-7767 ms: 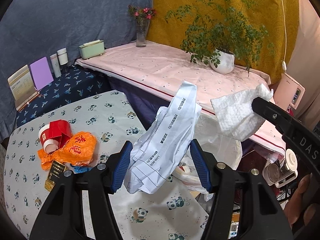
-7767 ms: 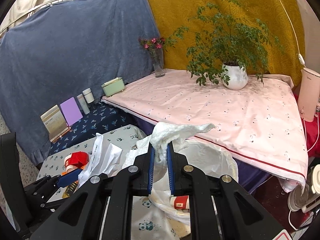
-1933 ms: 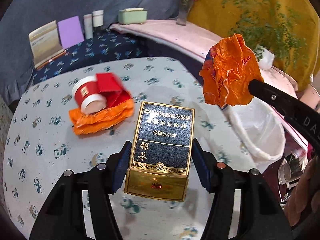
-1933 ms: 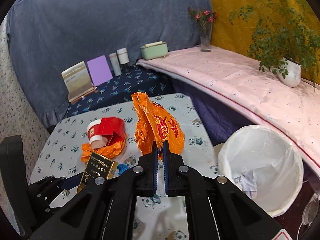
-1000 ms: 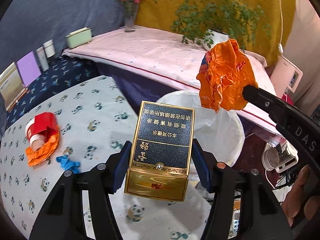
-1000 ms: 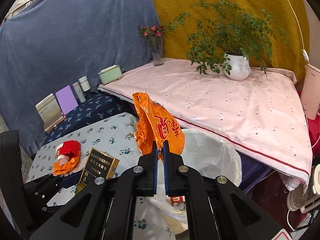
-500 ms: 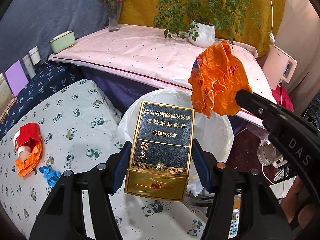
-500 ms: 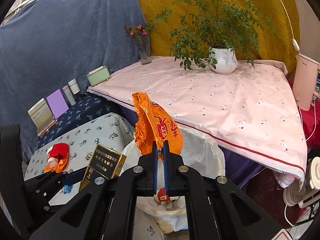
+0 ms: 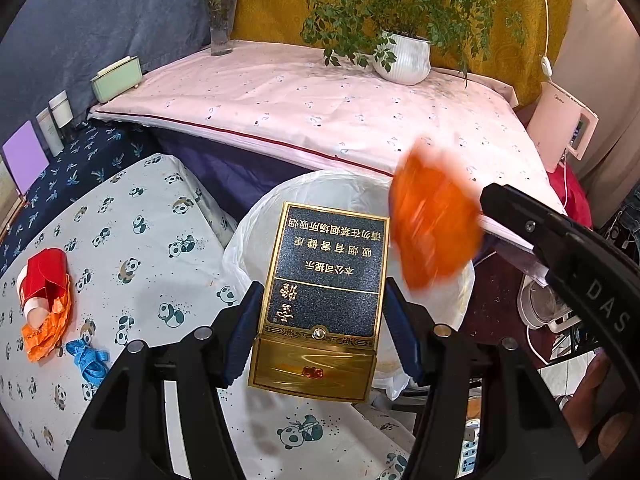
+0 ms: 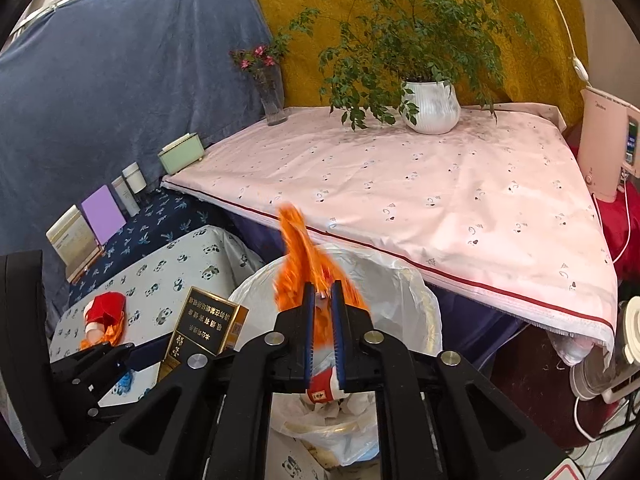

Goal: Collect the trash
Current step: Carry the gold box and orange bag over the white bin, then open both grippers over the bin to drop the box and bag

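While my right gripper [image 10: 321,300], jaws parted, lets the orange wrapper [image 10: 304,264] fall toward the bin [image 10: 416,292], my left gripper [image 9: 322,304] grips the gold box [image 9: 324,296] above it; red cup [image 9: 40,284], blue scrap [image 9: 88,360] remain.

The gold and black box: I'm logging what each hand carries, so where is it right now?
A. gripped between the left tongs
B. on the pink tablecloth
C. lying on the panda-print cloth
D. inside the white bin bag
A: the gold and black box sits clamped between the left tongs, held above the white bin bag.
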`<state>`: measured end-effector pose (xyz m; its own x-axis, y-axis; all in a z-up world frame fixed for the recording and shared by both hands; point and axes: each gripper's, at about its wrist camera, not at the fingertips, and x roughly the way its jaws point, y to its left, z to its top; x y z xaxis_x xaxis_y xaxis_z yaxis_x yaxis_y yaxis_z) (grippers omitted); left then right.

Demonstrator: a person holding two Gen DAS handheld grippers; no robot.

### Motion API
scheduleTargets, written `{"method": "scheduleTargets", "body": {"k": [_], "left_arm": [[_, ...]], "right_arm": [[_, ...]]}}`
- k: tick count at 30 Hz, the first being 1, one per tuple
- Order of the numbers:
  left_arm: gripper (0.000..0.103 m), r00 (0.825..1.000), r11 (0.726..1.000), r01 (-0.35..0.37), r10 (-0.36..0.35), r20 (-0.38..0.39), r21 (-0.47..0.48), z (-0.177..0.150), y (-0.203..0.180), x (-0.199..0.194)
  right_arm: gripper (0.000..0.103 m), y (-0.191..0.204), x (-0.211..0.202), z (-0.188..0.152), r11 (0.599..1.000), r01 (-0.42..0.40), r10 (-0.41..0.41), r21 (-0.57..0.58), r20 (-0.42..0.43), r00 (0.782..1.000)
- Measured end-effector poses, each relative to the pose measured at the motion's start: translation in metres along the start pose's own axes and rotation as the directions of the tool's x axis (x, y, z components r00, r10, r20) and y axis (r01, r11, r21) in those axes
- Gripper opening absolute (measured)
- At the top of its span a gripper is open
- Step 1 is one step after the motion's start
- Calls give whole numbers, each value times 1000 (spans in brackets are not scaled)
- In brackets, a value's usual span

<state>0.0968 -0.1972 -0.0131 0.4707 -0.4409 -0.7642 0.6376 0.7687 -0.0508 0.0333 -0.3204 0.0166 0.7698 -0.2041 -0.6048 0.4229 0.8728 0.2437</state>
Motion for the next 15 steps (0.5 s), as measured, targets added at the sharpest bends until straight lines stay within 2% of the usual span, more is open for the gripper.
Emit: {"method": "scheduleTargets", "body": {"k": [2,12,14,15], "left_arm": [[57,1000,1000,1,-1,-4,0,0,0,3],[58,1000,1000,-1,1,-12,11,5,-8,17],[62,1000,1000,-8,8,-7,14,6,-9,18],[69,1000,1000,-13,13,-3,14,7,-9,18]], "right_arm": [[17,-3,1,0,1000,3,-3,9,-1,1000],[18,-6,1,0,1000,17,-17,-1,1,1000],[19,-7,0,0,1000,19,-19,-1,2,1000],[19,-7,0,0,1000,18,-18,1,2,1000]]}}
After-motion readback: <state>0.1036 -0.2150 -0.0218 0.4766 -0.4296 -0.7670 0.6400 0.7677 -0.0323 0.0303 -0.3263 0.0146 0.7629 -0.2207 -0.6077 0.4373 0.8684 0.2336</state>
